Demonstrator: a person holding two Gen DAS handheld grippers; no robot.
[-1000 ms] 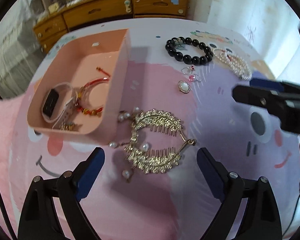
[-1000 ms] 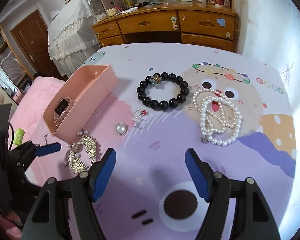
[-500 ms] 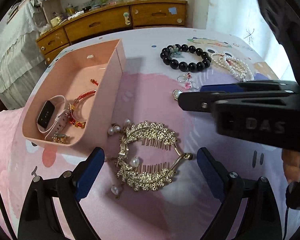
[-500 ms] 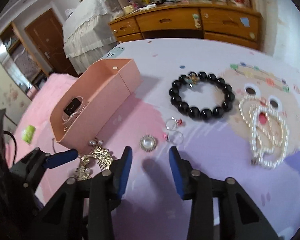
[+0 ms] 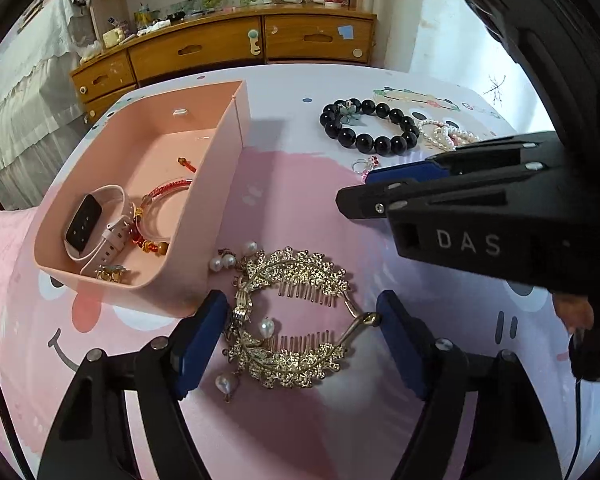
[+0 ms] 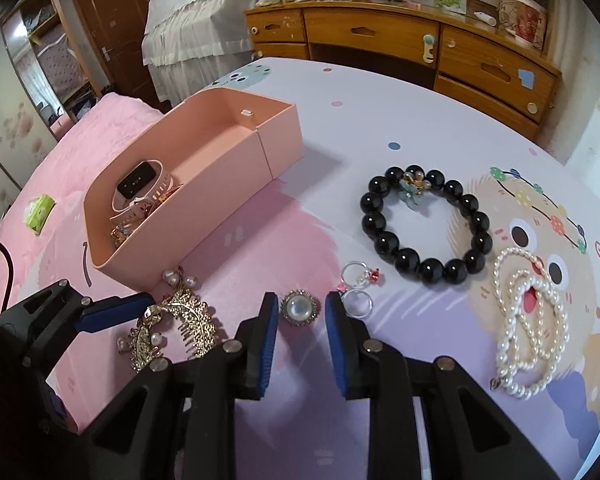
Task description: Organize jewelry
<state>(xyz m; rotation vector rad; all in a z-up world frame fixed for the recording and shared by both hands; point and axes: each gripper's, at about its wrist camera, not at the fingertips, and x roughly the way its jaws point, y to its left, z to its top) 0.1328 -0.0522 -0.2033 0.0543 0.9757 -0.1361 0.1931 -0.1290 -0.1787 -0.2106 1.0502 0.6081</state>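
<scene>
A gold hair comb with pearls [image 5: 288, 316] lies on the table beside the pink box [image 5: 204, 216]. My left gripper [image 5: 300, 320] is open and straddles the comb, its fingers on either side of it. My right gripper [image 6: 302, 312] is open but narrow, its fingers on either side of a round pearl brooch [image 6: 299, 307]. The comb also shows in the right wrist view [image 6: 172, 324]. The pink box [image 6: 228, 196] holds a watch [image 5: 88, 224], a red bracelet [image 5: 160, 216] and a small gold piece. My right gripper crosses the left wrist view [image 5: 380, 188].
A black bead bracelet [image 6: 424, 224], two small rings [image 6: 356, 288] and a pearl necklace [image 6: 528, 320] lie on the cartoon-print tablecloth to the right. A wooden dresser [image 6: 400, 40] stands behind the table. A pink bed [image 6: 40, 184] is at the left.
My left gripper has moved forward so its fingers flank the comb. My right gripper has moved left and down to the pearl brooch and narrowed its jaws around it.
</scene>
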